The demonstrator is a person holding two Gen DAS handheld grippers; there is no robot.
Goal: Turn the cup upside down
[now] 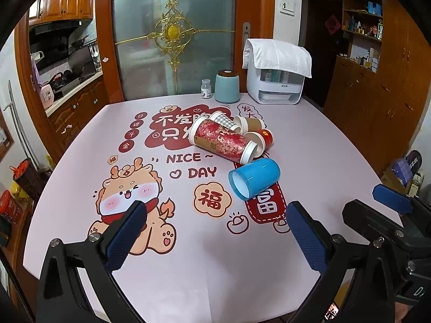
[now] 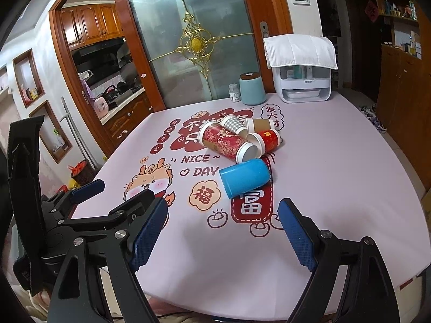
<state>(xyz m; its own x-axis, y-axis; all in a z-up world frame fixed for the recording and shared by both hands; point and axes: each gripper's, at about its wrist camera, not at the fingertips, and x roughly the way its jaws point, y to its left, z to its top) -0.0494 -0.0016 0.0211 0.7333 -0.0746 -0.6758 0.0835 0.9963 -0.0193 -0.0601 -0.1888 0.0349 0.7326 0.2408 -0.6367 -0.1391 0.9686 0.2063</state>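
Observation:
A blue plastic cup (image 1: pixel 254 178) lies on its side on the table, mouth toward the near left; it also shows in the right wrist view (image 2: pixel 244 177). Behind it several paper cups lie on their sides in a pile: a tall red patterned one (image 1: pixel 222 142), a grey checked one (image 1: pixel 225 120), a brown one (image 1: pixel 249 123) and a small red one (image 1: pixel 265 137). My left gripper (image 1: pixel 215 231) is open and empty, short of the blue cup. My right gripper (image 2: pixel 223 231) is open and empty, also short of it, and its fingers (image 1: pixel 392 199) show at the right of the left wrist view.
The table (image 1: pixel 188 269) has a pink cloth with cartoon prints. At its far edge stand a teal canister (image 1: pixel 227 86), a small white bottle (image 1: pixel 206 88) and a white appliance under a cloth (image 1: pixel 274 80). Wooden cabinets (image 1: pixel 377 94) stand to the right.

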